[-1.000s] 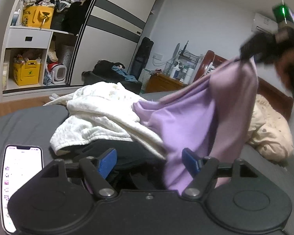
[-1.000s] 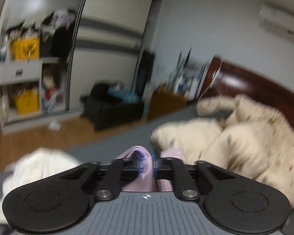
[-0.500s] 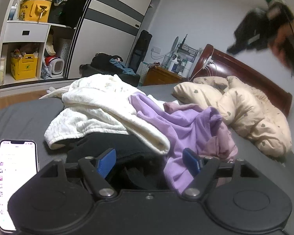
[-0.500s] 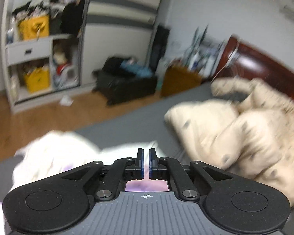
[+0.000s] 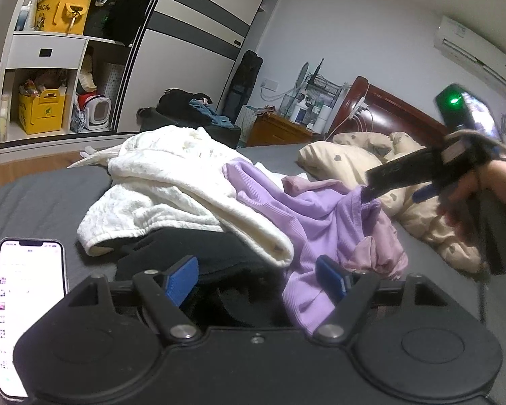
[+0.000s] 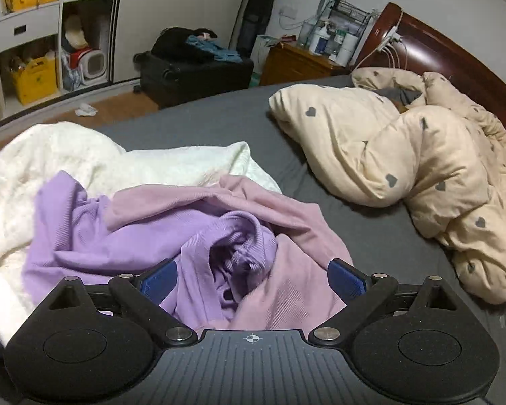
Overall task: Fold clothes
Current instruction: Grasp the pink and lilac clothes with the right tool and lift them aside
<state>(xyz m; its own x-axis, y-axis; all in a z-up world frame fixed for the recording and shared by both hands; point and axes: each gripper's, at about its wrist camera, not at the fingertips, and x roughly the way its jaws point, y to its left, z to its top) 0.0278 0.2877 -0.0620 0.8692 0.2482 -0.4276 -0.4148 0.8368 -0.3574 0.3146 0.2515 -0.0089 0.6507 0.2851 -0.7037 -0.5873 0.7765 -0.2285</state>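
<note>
A pile of clothes lies on the grey bed sheet [image 5: 33,202]: a white garment [image 5: 158,189] on top, a crumpled purple garment [image 5: 286,209], a pink one [image 5: 313,184] and a black one [image 5: 185,246] underneath. My left gripper [image 5: 257,281] is open low at the pile's near edge, with black cloth and a purple fold between its blue pads. My right gripper [image 6: 253,280] is open wide over the purple garment [image 6: 84,229] and the pink garment [image 6: 286,209]. In the left wrist view the right gripper [image 5: 367,192], held by a hand [image 5: 472,192], has its tips at the purple cloth.
A lit phone [image 5: 30,303] lies on the sheet at the left. A cream duvet [image 6: 404,155] with grey hearts is bunched at the right by the wooden headboard [image 6: 455,57]. A black suitcase [image 6: 192,71], a nightstand [image 6: 293,60] and an open wardrobe [image 5: 67,67] stand beyond the bed.
The right gripper held the purple garment up high, let it drop onto the pile, rose with its fingers shut, then came down and opened over the purple and pink cloth. The left gripper stayed put.
</note>
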